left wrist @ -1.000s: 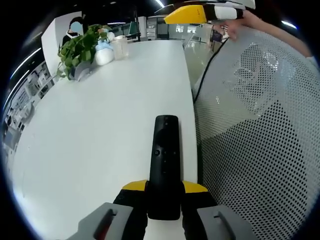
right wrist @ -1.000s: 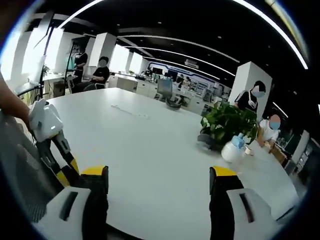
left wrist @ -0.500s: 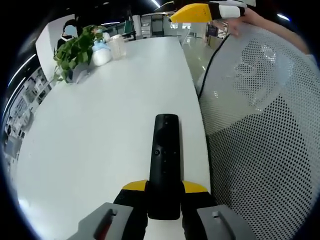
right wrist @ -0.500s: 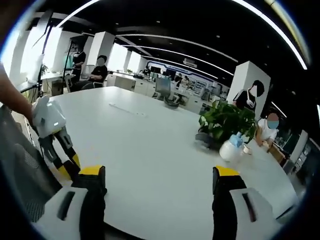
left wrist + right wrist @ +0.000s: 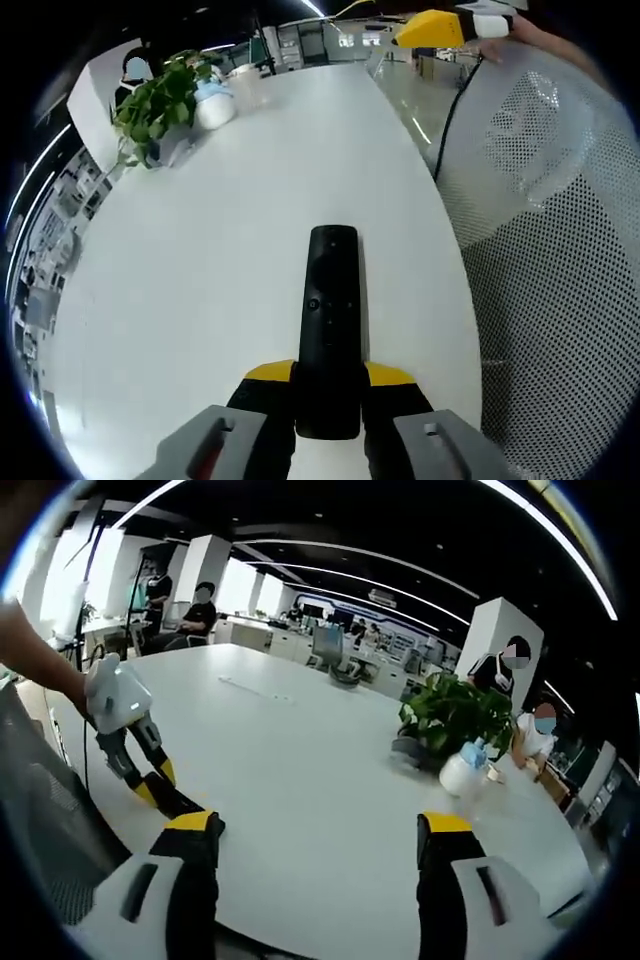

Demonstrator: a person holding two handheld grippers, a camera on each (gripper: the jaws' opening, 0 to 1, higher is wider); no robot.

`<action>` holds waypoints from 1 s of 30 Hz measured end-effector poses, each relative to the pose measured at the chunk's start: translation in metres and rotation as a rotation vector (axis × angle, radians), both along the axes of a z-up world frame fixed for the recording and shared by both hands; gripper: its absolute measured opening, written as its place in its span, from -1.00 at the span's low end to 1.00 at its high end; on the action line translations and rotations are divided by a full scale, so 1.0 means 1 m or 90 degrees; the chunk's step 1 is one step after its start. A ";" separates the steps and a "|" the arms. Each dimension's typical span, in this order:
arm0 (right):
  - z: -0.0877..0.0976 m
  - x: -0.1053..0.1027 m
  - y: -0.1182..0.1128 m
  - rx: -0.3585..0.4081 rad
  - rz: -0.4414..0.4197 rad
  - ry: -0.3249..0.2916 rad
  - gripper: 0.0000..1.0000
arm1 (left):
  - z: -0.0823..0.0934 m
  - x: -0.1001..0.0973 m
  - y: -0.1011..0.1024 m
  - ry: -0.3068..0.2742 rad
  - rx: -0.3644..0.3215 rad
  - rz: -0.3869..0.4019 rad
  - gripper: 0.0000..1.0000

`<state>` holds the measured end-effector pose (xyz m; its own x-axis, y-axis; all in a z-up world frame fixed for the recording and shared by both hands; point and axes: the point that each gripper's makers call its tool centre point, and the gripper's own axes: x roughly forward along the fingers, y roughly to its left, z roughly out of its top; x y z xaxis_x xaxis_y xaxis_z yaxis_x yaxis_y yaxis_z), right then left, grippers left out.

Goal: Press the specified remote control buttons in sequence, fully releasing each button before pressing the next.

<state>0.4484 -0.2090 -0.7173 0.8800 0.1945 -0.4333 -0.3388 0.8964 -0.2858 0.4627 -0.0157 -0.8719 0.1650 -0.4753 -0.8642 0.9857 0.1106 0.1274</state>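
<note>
The black remote control (image 5: 330,320) is being gripped at its near end by the left gripper (image 5: 329,385), lengthwise over the white table (image 5: 200,250). The right gripper (image 5: 318,835) is being held spread wide, nothing between its jaws, above the table edge. A potted plant (image 5: 455,718) and a white spray bottle (image 5: 464,772) are sitting at the far side.

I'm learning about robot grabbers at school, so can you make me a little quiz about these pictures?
1. True or false: the left gripper holds a black remote control.
2. Are the right gripper's jaws (a) open with nothing between them, (b) shut on a cup, or (c) shut on the remote?
3. Fill in: beside the white spray bottle on the white table stands a green ____.

Key:
1. True. The jaws clamp its lower end.
2. (a).
3. Plant.
</note>
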 end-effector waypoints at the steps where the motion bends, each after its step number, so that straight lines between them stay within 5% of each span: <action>1: -0.001 0.000 0.001 0.000 0.002 0.003 0.62 | 0.000 0.003 0.000 -0.002 0.003 -0.001 -0.52; 30: -0.009 -0.005 -0.003 0.000 -0.010 0.045 0.18 | 0.000 0.066 0.003 -0.014 0.024 0.007 -0.52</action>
